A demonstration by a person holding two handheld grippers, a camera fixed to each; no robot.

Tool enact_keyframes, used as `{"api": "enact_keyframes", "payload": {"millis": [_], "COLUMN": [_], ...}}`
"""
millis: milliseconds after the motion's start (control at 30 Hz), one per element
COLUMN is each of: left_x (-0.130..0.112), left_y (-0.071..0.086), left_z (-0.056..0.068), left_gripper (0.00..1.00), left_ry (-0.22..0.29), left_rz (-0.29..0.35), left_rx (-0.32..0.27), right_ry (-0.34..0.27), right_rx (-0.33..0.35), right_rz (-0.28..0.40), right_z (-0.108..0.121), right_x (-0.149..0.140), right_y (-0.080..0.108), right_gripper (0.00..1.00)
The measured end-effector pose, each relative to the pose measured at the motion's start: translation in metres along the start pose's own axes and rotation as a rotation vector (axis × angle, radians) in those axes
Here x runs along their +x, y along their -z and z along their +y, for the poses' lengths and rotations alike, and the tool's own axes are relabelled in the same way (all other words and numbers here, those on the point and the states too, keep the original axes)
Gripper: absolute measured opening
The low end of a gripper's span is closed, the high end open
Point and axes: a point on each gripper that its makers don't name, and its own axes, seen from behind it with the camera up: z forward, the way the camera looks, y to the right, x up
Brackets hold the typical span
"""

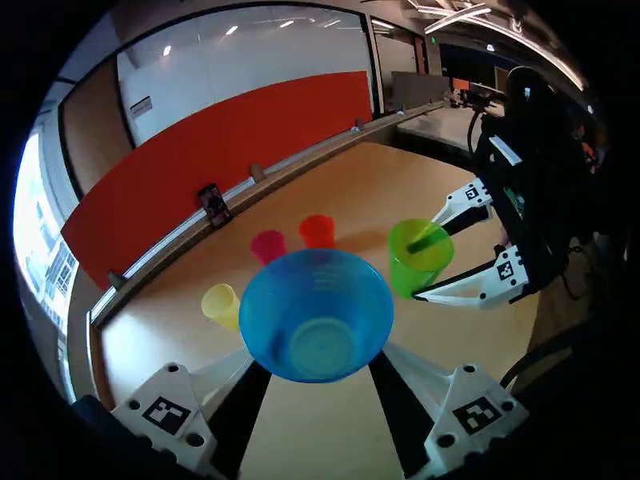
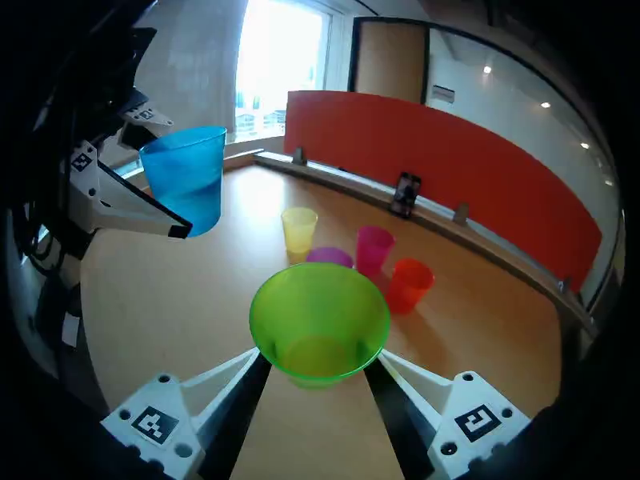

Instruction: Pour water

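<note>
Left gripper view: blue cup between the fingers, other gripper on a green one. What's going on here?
A person is working two handheld grippers over a wooden table. The left gripper grips the blue cup, held up off the table; the right gripper grips the green cup. Both cups sit roughly upright, so no pour is under way. A yellow cup, pink cup and red cup stand beyond.

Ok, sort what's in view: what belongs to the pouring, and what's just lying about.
In the job: blue cup in the left hand-held gripper; green cup in the right hand-held gripper.
Lying about: yellow cup, pink cup, purple cup and orange cup on the table; phone by the red divider.
</note>
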Motion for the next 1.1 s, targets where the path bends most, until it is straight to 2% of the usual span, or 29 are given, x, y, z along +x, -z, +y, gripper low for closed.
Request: {"api": "enact_keyframes", "payload": {"millis": [233,567,800,1100], "left_x": [-0.001,-0.003,-0.003,-0.003], "left_y": [-0.002,-0.004,-0.005,-0.007], "left_z": [0.007,0.016,0.02,0.024], "left_gripper": [0.75,0.75,0.75,0.75], "left_ry": [-0.045,-0.115,-0.132,-0.227], "left_rz": [-0.022,-0.054,-0.07,-0.107], "left_rx": [-0.04,-0.1,-0.129,-0.16], "right_ry": [0.022,0.069,0.09,0.116], "right_rx": [0.042,0.088,0.111,0.149], "right_rz": [-0.036,-0.048,-0.051,-0.068], "right_z": [-0.011,-0.019,-0.022,-0.029], "right_x": [-0.005,-0.001,0.005,0.009], "right_y": [-0.001,-0.004,-0.005,-0.005], "right_gripper": [0.82,0.82,0.82,0.82]}}
